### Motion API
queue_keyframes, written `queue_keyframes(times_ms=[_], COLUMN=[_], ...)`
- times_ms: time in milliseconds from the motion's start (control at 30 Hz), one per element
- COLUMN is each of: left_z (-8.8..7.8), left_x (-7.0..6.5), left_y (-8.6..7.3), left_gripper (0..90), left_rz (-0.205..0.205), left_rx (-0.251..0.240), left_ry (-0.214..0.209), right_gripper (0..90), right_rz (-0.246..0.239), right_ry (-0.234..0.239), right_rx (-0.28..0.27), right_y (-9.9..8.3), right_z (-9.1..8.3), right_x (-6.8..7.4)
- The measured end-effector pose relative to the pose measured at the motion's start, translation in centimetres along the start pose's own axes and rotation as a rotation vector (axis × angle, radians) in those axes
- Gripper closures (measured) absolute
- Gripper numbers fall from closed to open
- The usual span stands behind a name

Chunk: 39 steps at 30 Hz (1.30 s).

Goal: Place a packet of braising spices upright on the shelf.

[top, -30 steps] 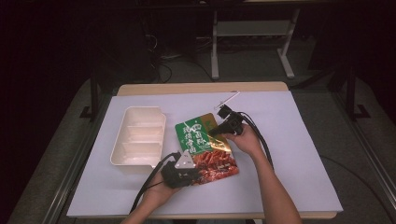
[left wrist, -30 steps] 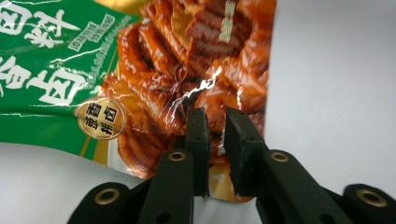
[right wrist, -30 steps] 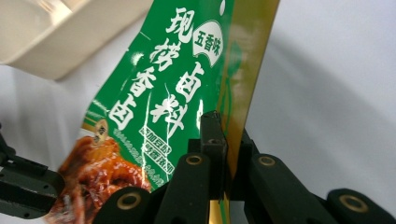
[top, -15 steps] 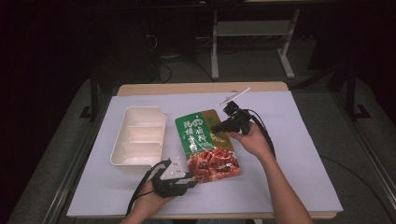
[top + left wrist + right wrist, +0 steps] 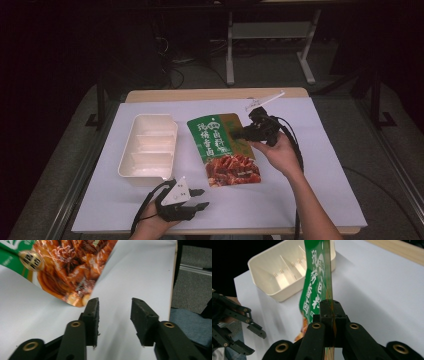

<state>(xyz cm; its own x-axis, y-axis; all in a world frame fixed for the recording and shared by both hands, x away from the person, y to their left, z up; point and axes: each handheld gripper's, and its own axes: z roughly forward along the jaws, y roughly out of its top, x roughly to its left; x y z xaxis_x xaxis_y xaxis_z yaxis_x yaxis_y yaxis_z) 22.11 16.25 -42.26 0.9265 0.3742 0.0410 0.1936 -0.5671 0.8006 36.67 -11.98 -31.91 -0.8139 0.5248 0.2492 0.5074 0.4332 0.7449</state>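
Tray first, on the left: a cream plastic tray with three compartments [image 5: 148,150] sits empty on the white sheet covering the surface [image 5: 325,165]. It looks ready to be filled, and I think that is why it waits so close to the food pouch.

Below the tray, near the front edge, is the left tongs [image 5: 192,198]. Its two black jaws have just been opening. They stand apart now, with nothing between them, and they point at the low corner of the pouch without touching it. My guess is that this hand let go so the other hand could lift the pouch alone.

In the middle is the shiny green and red foil food pouch [image 5: 224,149]. Its top is green with pale writing, and its bottom has a picture of red-brown meat. Part of it is raised off the sheet and it tilts toward the tray. From the right gripper view it hangs down thin like a strip.

On the right, the right tongs [image 5: 241,134] is shut tight on the pouch's side edge. The flat jaws pinch the foil so it cannot slip. A thin white stick [image 5: 265,99] lies behind the hand, near the back edge.
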Motion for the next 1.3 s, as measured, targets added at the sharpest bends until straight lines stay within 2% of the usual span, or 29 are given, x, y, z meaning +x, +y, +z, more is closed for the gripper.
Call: queue_keyframes(times_ms=[167,367,533,867,1100,1300], left_z=[-0.3,-0.7,-1.1,-1.8,-2.0,-2.0], left_x=[-0.3,-0.5,-0.5,-0.6,-0.6,-0.6], left_y=[-0.2,-0.9,-1.4,-2.3,-2.8,-2.9], left_gripper=[54.0,49.0,45.1,38.6,36.7,35.7], left_rz=[0.003,-0.002,0.001,-0.013,-0.017,-0.019], left_rx=[-0.015,-0.047,-0.052,-0.056,-0.05,-0.054], left_ry=[-0.009,-0.016,-0.015,-0.006,-0.006,-0.006], right_gripper=[89.4,89.4,89.5,89.5,89.5,89.5], right_rz=[-0.021,-0.043,-0.055,-0.062,-0.084,-0.084], right_ry=[-0.012,-0.028,-0.039,-0.031,-0.033,-0.033], right_rx=[-0.035,-0.074,-0.105,-0.147,-0.168,-0.184], right_y=[0.4,0.9,1.3,2.2,3.0,3.8], right_z=[-1.1,-1.5,-1.6,-1.3,-1.1,-1.0], right_x=[1.3,2.2,2.8,3.8,4.4,4.7])
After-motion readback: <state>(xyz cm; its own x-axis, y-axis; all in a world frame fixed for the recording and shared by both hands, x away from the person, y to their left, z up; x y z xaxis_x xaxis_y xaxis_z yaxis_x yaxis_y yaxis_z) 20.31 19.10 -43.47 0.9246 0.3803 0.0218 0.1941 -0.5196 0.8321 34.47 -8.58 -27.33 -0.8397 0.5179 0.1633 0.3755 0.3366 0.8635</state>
